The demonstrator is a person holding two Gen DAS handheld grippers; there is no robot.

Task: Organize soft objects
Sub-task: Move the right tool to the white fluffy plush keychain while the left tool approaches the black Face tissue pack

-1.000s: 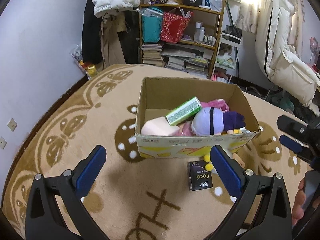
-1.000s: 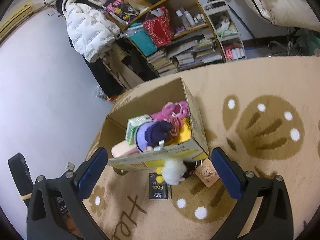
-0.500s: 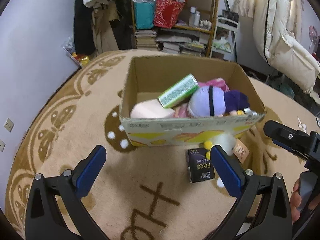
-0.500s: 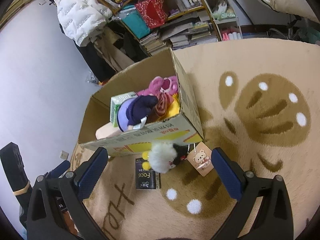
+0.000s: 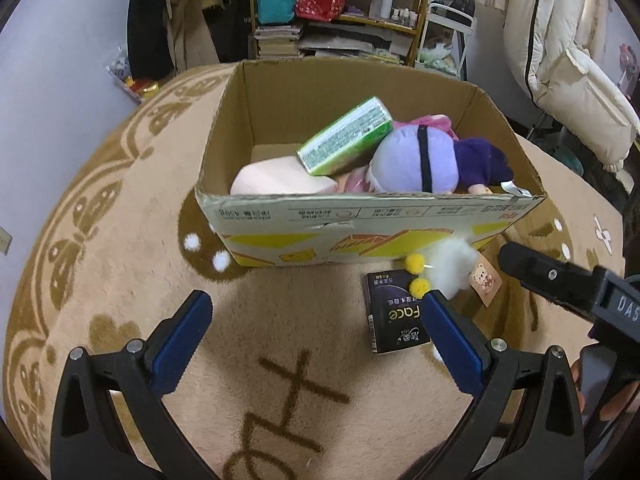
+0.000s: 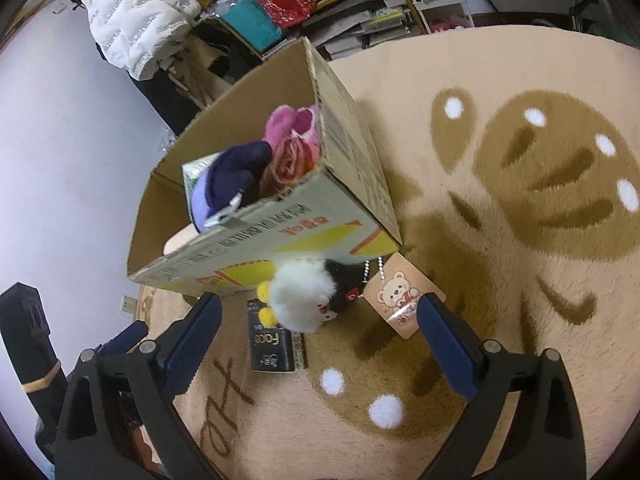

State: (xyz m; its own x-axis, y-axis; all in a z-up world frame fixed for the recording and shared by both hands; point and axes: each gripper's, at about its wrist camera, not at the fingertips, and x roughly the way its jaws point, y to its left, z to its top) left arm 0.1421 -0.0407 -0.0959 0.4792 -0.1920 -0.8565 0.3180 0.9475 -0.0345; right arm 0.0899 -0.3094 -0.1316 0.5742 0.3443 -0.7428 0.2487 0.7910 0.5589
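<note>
An open cardboard box (image 5: 360, 232) (image 6: 304, 224) stands on the rug and holds a purple plush doll (image 5: 416, 160), a pink plush (image 6: 288, 124), a pink soft block (image 5: 276, 182) and a green tissue pack (image 5: 346, 136). A small white and black penguin plush (image 6: 308, 300) (image 5: 452, 266) with yellow feet and a bear tag (image 6: 404, 300) lies on the rug against the box front. A black "Face" tissue pack (image 5: 396, 320) (image 6: 270, 344) lies beside it. My left gripper (image 5: 316, 332) is open and empty over the rug. My right gripper (image 6: 320, 332) is open, straddling the penguin from just in front.
The beige rug (image 5: 120, 280) has brown patterns. Cluttered shelves (image 5: 344, 20) with books and bags stand behind the box. A white puffer jacket (image 6: 136, 20) hangs at the wall. A cream padded chair (image 5: 568, 72) is at the right.
Both grippers have moved closer to the box and lower toward the rug. The right gripper has closed in on the penguin plush, which now sits between its open fingers.
</note>
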